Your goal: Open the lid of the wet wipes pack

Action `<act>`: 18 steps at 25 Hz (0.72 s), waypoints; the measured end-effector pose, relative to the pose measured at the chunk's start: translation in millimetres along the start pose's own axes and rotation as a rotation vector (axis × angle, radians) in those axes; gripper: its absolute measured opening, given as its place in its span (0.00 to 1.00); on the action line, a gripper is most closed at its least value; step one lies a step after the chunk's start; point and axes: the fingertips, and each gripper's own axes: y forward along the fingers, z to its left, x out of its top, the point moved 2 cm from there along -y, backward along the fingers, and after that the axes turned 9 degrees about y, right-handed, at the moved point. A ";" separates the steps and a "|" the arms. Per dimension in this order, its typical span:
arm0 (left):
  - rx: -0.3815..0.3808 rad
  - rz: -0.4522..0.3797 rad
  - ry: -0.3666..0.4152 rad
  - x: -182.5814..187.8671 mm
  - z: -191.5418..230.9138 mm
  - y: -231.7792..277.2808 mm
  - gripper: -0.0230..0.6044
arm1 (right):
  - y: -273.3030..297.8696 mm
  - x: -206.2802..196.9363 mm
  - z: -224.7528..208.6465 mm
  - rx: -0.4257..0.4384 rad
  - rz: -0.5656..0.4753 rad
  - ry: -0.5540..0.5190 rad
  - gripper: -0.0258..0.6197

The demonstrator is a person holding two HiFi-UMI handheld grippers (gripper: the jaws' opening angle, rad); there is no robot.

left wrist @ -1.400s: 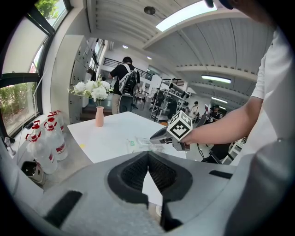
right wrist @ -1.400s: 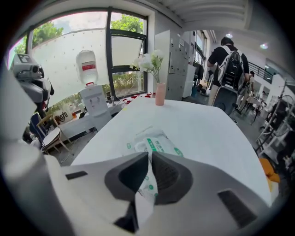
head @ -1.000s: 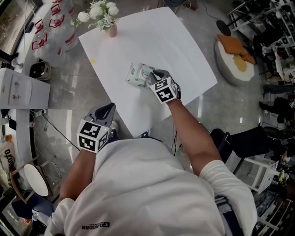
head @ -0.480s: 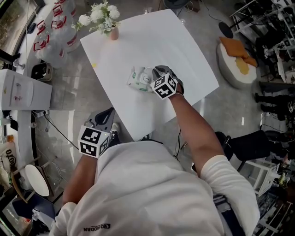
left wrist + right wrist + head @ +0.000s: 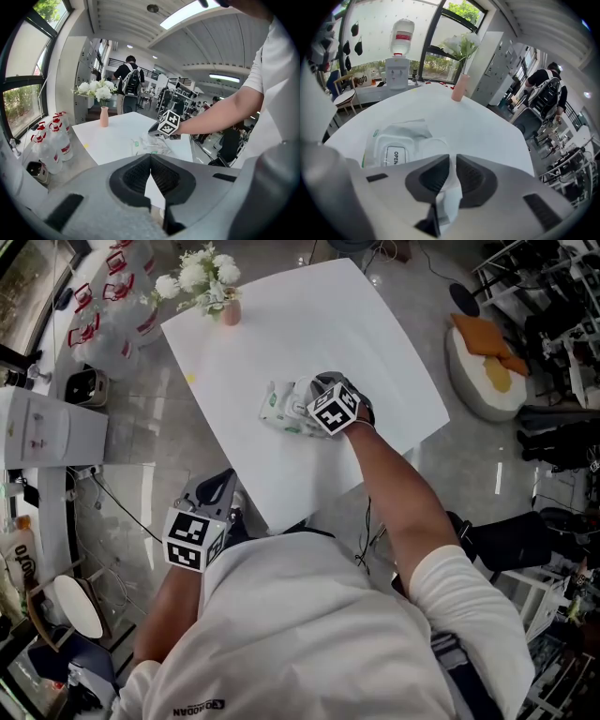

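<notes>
Head view: grey shiny floor (image 5: 122, 427) all round, then a big white square table (image 5: 281, 343) turned cornerwise to the camera. Wet wipes pack (image 5: 281, 407) parked roughly mid-table, well clear of every edge, with loads of bare tabletop on the far side and toward both side corners. Only other thing up there: a pink vase (image 5: 229, 304) of white flowers near the far-left corner, well apart from the pack.

Pack itself: soft crinkly white wrapper, bit of green at one end, lying flat. Rounded white plastic lid (image 5: 396, 152) on top with an OPEN label, easy to read in the right gripper view. Can't tell if flipped up yet.

Right claw (image 5: 453, 164) squeezed nearly together on a thin white bit at the pack's near end. Could be lid flap or wrapper, hard to say. Left claw (image 5: 150, 159) pressed together on nothing, held low beside the torso, off the table's near-left edge and over the floor.
</notes>
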 end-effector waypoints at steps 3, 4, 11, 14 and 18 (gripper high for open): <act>0.008 0.012 -0.015 -4.7 0.5 1.3 0.04 | 9.0 -3.4 2.2 0.030 0.023 -0.008 0.11; 0.011 0.015 -0.019 -5.8 0.7 1.5 0.04 | 11.9 -4.6 3.2 0.040 0.032 -0.011 0.11; 0.034 0.023 -0.040 -7.1 4.6 0.7 0.04 | 28.1 -11.6 5.8 0.100 0.079 0.000 0.09; 0.039 0.025 -0.043 -7.5 5.8 0.0 0.04 | 29.4 -11.8 5.2 0.123 0.083 0.030 0.07; 0.038 0.029 -0.046 -10.4 5.5 0.2 0.04 | 30.2 -13.8 7.9 0.126 0.077 0.039 0.06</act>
